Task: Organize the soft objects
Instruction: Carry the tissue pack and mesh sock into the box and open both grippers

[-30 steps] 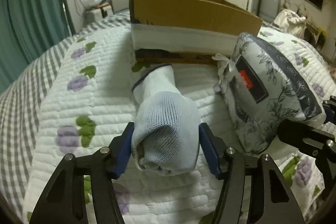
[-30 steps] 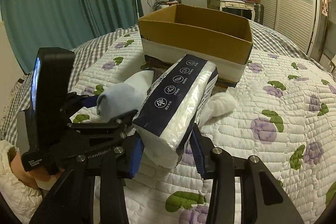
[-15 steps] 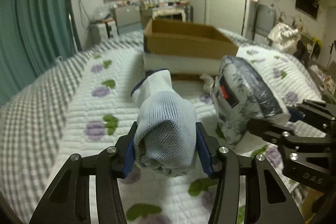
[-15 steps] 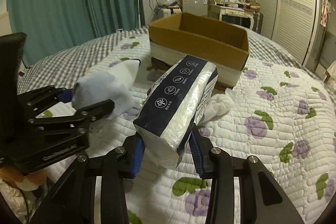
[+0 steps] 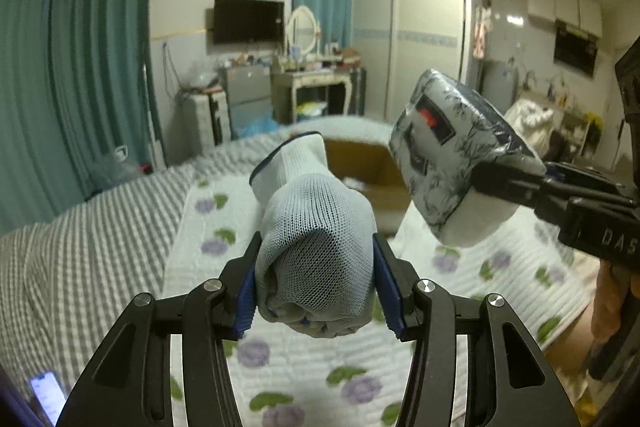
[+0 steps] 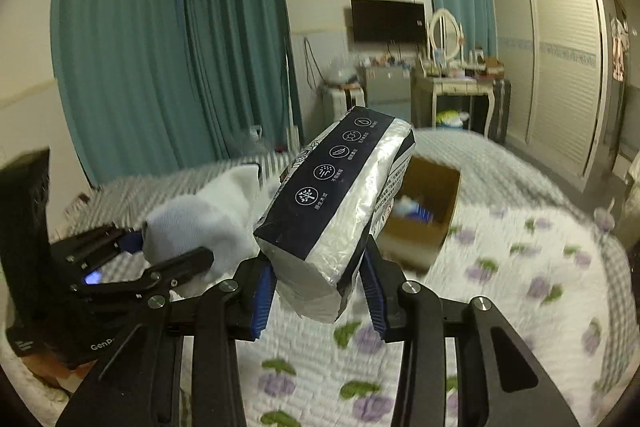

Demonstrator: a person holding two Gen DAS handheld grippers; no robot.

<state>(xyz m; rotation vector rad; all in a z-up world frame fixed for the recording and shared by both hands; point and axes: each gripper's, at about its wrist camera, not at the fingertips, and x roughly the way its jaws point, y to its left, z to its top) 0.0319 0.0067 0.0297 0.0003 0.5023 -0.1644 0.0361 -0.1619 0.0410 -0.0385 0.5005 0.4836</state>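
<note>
My left gripper (image 5: 316, 291) is shut on a rolled white knit glove (image 5: 316, 235) and holds it high above the bed. My right gripper (image 6: 318, 291) is shut on a tissue pack (image 6: 340, 203) with a dark band and floral wrap, also raised. The tissue pack shows in the left wrist view (image 5: 452, 155) to the right of the glove, and the glove shows in the right wrist view (image 6: 204, 223) to the left of the pack. The open cardboard box (image 6: 428, 203) sits on the bed beyond both, with something blue and white inside.
The bed has a white quilt with purple flowers (image 5: 312, 379) over a grey checked sheet (image 5: 80, 259). A phone (image 5: 46, 393) lies at the near left. Teal curtains, a dresser (image 5: 316, 87), a wall TV and wardrobes stand beyond the bed.
Both grippers have risen well above the bed with their loads still held. The box now looks lower and farther away in both views.
</note>
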